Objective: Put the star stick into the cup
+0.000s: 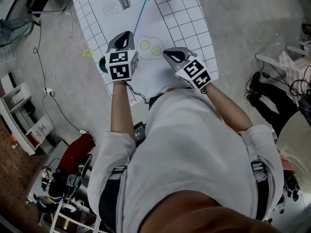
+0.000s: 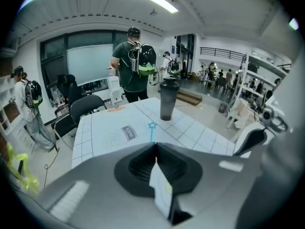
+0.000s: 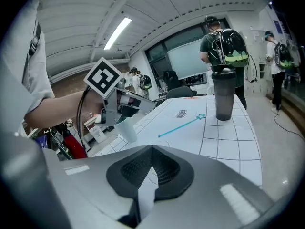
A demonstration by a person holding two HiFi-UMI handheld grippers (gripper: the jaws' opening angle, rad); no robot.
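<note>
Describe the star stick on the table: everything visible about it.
The star stick is a thin, straight teal rod, seemingly plastic, with a small star at one end that looks like a mere outline. It lies flat on the white gridded table sheet. Its star end points away from the person, toward the dark cup but apart from it. A printed milk bottle drawing lies beside it. Nothing touches it but the sheet.

The star stick (image 3: 180,126) is turquoise, the cup (image 3: 225,94) dark grey, the mat (image 3: 228,137) black-gridded white.
</note>
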